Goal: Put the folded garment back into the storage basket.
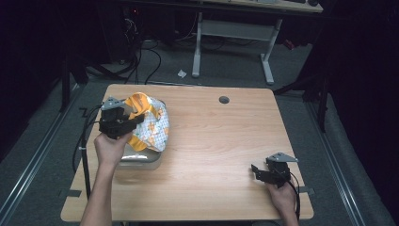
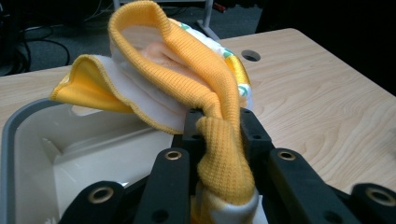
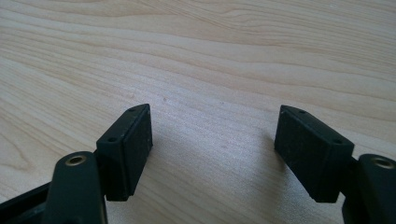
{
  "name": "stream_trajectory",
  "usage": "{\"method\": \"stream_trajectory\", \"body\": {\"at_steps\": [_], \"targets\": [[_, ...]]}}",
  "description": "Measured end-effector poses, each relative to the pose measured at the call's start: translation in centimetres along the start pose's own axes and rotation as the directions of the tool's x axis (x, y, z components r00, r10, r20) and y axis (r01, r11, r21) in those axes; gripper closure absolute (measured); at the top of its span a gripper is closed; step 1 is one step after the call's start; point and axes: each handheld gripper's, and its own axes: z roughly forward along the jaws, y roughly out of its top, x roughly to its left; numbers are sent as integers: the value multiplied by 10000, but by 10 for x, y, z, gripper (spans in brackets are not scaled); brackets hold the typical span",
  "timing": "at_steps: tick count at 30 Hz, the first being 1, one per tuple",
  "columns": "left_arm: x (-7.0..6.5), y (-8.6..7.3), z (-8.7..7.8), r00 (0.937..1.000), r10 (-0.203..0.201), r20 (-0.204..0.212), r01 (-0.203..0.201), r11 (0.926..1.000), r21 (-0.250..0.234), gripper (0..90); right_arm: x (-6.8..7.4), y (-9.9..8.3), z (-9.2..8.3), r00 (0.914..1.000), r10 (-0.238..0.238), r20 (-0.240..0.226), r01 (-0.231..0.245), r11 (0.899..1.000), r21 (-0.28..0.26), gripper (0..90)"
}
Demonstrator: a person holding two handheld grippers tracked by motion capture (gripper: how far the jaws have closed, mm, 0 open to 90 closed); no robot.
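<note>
- Garment (image 2: 187, 79), a small piece of cloth with yellow ribbed trim, is clenched between the two black jaws of the left gripper (image 2: 218, 126) at the lower centre of the left gripper view; the pads press on a bunched yellow band.
- From the jaws the cloth rises toward the upper left of that view, where a yellow-edged opening shows a white lining.
- Under the cloth, at the lower left of the same view, stands a pale container (image 2: 42, 154) with a grey rim.
- On the high view the left gripper (image 1: 123, 120) is at the left centre of the frame, held by the left hand (image 1: 110, 148), and the garment (image 1: 153, 125) hangs beside it, white with a small coloured pattern and yellow borders.
- The garment is held above the container (image 1: 141, 160), which stands near the left edge of the wooden table (image 1: 216, 141).
- The right gripper (image 1: 270, 172) is at the lower right of the high view, well apart from the garment, held by the right hand (image 1: 282, 197).
- On the right gripper view its jaws stand wide apart, released, with nothing but bare table (image 3: 210, 56) between them.
</note>
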Motion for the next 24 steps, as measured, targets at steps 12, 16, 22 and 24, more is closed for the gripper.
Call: {"method": "stream_trajectory", "body": {"at_steps": [12, 16, 22, 24], "targets": [[20, -14, 14, 9989, -379, -291, 393, 9979, 509, 765, 0, 0, 0, 10000, -4, 1, 4, 10000, -1, 279], [26, -20, 19, 9981, -503, -362, 528, 9959, 738, 765, 0, 0, 0, 10000, -5, 5, 5, 10000, -1, 279], [31, -27, 27, 9967, -533, -618, 595, 9928, 1044, 765, 0, 0, 0, 10000, -5, 0, 5, 10000, -3, 279], [32, -29, 30, 9961, -498, -730, 581, 9914, 1175, 764, 0, 0, 0, 10000, -5, 1, 5, 10000, -2, 279]]}}
